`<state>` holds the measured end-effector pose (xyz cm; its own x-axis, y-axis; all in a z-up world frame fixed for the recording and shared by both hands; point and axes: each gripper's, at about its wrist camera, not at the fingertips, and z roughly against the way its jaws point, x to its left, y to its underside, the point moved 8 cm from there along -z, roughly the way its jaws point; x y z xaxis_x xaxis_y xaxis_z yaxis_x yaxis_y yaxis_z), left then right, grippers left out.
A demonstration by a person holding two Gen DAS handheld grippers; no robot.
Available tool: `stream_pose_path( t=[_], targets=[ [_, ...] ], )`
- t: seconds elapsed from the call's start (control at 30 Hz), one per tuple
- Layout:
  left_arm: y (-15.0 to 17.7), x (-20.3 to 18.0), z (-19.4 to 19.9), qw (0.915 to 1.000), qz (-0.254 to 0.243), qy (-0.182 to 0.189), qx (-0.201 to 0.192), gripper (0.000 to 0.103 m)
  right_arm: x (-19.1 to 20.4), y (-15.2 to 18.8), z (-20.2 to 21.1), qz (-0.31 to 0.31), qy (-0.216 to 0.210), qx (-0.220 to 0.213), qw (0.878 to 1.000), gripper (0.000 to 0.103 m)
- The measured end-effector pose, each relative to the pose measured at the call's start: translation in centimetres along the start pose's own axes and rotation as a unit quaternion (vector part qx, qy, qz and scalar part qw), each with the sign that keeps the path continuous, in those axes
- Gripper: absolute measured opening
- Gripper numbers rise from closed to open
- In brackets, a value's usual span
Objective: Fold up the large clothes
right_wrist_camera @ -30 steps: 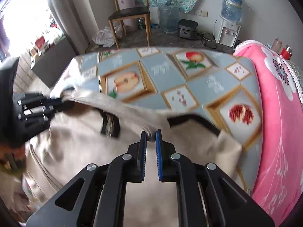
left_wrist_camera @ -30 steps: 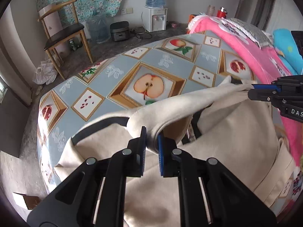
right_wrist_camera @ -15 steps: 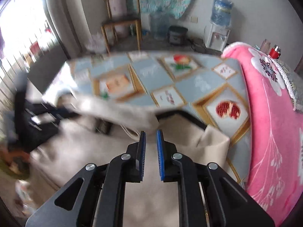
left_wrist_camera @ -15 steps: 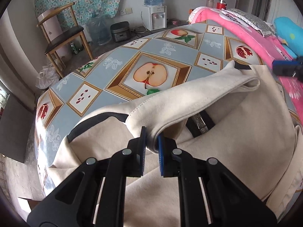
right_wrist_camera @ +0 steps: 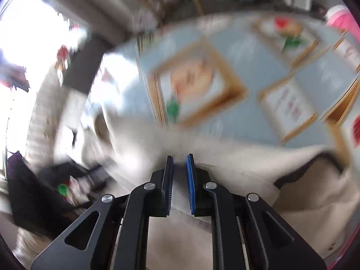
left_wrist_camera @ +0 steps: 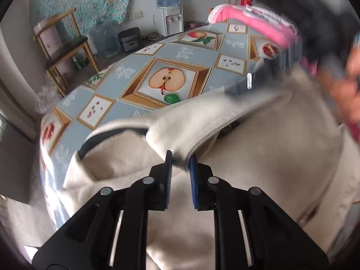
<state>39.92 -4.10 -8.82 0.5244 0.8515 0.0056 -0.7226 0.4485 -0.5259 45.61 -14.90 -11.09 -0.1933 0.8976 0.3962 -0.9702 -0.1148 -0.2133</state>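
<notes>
Behind the fruit-patterned blue counter cloth [left_wrist_camera: 139, 76] stand a wooden chair [left_wrist_camera: 65, 51], a white water dispenser [left_wrist_camera: 169, 18] and a pink blanket [left_wrist_camera: 254, 20].

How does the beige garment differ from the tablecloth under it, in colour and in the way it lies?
The beige garment is plain, without print; the tablecloth is blue-grey with framed fruit pictures. The garment is rumpled, one edge lifted and folded over; the tablecloth lies flat and smooth. Both are fabric, covering the same table.

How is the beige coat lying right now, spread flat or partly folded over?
Partly folded. The beige coat has its top edge doubled back over the body, raised off the fruit-print tablecloth, with fabric between the pads of the left claw and right claw.
</notes>
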Motion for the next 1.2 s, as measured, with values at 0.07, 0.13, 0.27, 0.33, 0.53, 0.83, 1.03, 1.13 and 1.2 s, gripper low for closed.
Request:
stream_pose_path(
  t=[0.07,0.13,0.27,0.33,0.53,0.83,1.03,1.13,1.2],
  targets=[
    [0.5,0.7,1.6,0.9984,0.033,0.045,-0.006,0.015,0.0,1.5,-0.6,0.020,0.008,0.005,1.000,0.013],
    [0.8,1.4,3.2,0.9954,0.057,0.075,-0.019,0.015,-0.2,1.8,0.2,0.011,0.001,0.001,1.000,0.013],
    [0.6,3.3,4.9,0.9901,0.104,0.084,-0.045,0.015,1.3,-0.1,2.1,0.020,-0.023,-0.049,0.998,0.013],
    [0.5,3.9,4.9,0.9873,0.126,0.084,-0.048,0.015,2.2,-0.6,1.7,0.019,-0.039,-0.062,0.997,0.013],
    [-0.3,4.2,3.5,0.9797,0.170,0.098,-0.039,0.015,2.8,1.1,-1.7,0.045,0.011,-0.022,0.999,0.013],
    [-0.9,3.0,-2.8,0.9803,0.185,0.060,0.033,0.015,4.1,0.7,-1.7,0.064,-0.002,-0.054,0.996,0.013],
    [-0.4,2.6,-4.2,0.9871,0.152,0.033,0.035,0.015,3.5,1.7,0.4,0.069,0.003,-0.050,0.996,0.013],
    [-0.3,2.3,-4.2,0.9906,0.132,0.024,0.028,0.015,0.5,2.9,4.6,0.020,0.021,-0.101,0.994,0.042],
    [-0.3,2.3,-4.2,0.9916,0.125,0.021,0.024,0.015,-2.2,3.7,6.3,-0.022,0.026,-0.119,0.992,0.052]
  ],
)
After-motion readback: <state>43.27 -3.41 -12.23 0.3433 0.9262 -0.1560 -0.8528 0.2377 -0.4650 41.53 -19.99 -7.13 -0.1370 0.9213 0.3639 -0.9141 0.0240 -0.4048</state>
